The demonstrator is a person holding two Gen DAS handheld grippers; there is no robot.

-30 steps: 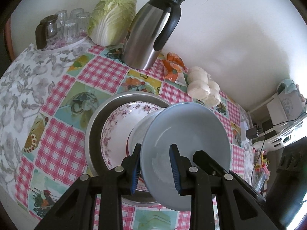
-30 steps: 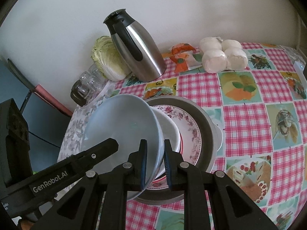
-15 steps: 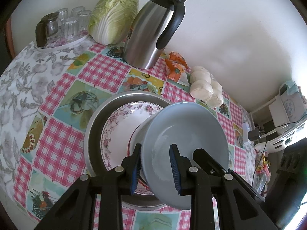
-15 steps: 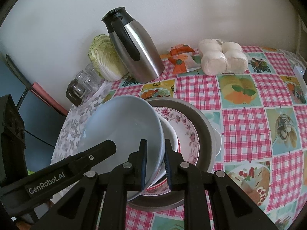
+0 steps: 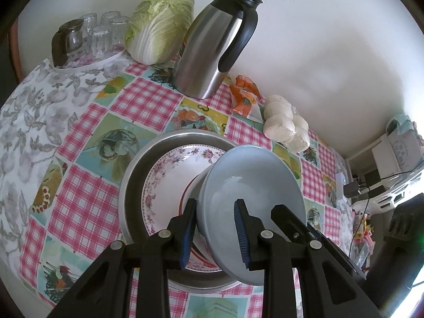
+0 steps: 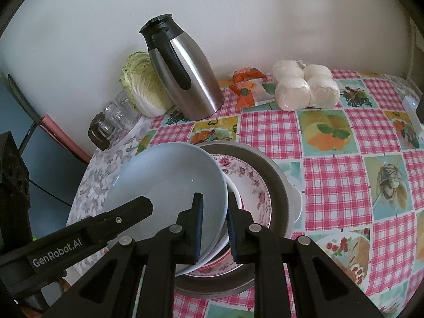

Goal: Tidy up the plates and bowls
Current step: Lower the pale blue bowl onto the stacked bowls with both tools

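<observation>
A pale blue bowl (image 5: 254, 185) is held tilted above a stack in a round metal basin (image 5: 132, 180). The stack holds a floral plate (image 5: 169, 175) and a white red-rimmed bowl (image 5: 192, 185) under the blue one. My left gripper (image 5: 216, 228) is shut on one side of the blue bowl's rim. My right gripper (image 6: 214, 225) is shut on the opposite rim of the blue bowl (image 6: 169, 180). The floral plate (image 6: 251, 182) and metal basin (image 6: 278, 185) show behind it.
On the checked tablecloth (image 5: 140, 100), near the wall, stand a steel thermos jug (image 5: 214, 45), a cabbage (image 5: 159, 23), a tray of glasses (image 5: 90, 37), an orange packet (image 5: 243, 95) and bagged white buns (image 5: 286, 127). A white lid edge (image 6: 296, 201) lies beside the basin.
Both grippers have lifted the blue bowl a little higher above the stack, and the views have pulled back slightly. Both grips hold unchanged.
</observation>
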